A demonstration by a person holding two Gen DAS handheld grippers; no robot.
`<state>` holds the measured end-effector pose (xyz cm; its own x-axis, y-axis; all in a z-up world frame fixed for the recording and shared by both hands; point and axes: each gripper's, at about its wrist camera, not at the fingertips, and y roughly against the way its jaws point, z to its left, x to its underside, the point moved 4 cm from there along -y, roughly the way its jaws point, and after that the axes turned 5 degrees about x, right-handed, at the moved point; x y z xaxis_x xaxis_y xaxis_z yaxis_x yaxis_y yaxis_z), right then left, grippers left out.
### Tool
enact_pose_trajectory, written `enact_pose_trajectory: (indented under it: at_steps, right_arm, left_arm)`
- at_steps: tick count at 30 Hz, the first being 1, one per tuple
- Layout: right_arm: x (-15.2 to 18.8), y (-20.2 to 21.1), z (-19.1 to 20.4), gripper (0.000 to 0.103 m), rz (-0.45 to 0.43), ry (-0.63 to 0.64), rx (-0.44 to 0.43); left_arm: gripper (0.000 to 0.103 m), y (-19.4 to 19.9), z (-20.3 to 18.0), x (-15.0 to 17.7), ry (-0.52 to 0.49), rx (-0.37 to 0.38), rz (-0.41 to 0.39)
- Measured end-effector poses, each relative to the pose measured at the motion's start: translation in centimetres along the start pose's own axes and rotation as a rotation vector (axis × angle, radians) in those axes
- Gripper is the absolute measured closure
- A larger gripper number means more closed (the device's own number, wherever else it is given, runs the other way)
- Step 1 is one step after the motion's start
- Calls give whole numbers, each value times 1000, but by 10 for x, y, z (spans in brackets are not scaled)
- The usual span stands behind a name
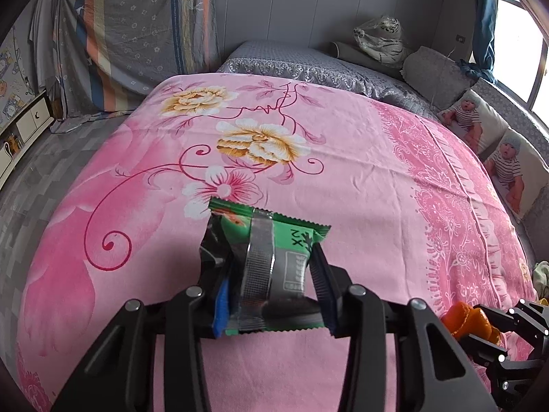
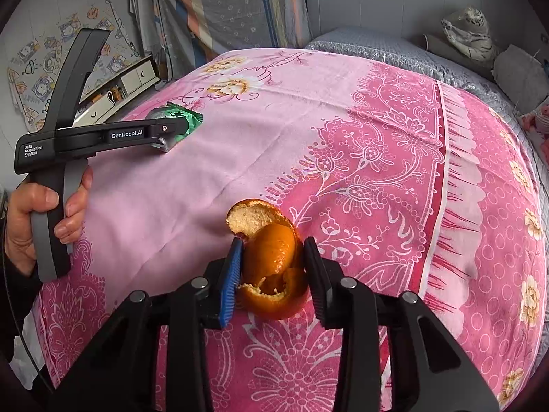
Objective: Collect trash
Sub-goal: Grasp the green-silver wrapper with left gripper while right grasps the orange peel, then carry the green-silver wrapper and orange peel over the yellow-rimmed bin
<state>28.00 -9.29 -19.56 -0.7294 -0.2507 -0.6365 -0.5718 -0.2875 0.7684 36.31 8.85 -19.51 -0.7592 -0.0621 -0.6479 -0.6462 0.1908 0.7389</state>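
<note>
My left gripper (image 1: 266, 257) is shut on a green and silver snack wrapper (image 1: 271, 240), holding it above the pink flowered bedsheet (image 1: 360, 171). From the right wrist view the left gripper (image 2: 171, 134) shows at the left with the wrapper (image 2: 182, 120) in its tip. My right gripper (image 2: 272, 250) is shut on an orange peel (image 2: 271, 257), curled with its white inside showing, just above the sheet (image 2: 343, 120). The peel (image 1: 470, 319) and the right gripper (image 1: 497, 333) show at the lower right of the left wrist view.
A grey quilt (image 1: 291, 61) and pillows (image 1: 435, 72) with a plush tiger (image 1: 381, 41) lie at the far end of the bed. Baby-print cushions (image 1: 497, 151) line the right side. A white cabinet (image 2: 133, 75) stands left of the bed.
</note>
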Motion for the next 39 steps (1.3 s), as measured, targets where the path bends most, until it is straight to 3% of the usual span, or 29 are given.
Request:
enact_pose_trajectory:
  at_steps: [7, 20, 39]
  right_arm:
    - [0, 10, -7, 71, -7, -43, -7]
    - [6, 71, -10, 71, -91, -57, 25]
    - [55, 170, -88, 71, -226, -215, 184]
  left_arm:
    - [65, 22, -4, -5, -8, 16, -44]
    - [65, 82, -26, 6, 5, 84, -101]
    - [65, 158, -179, 17, -224, 298, -194]
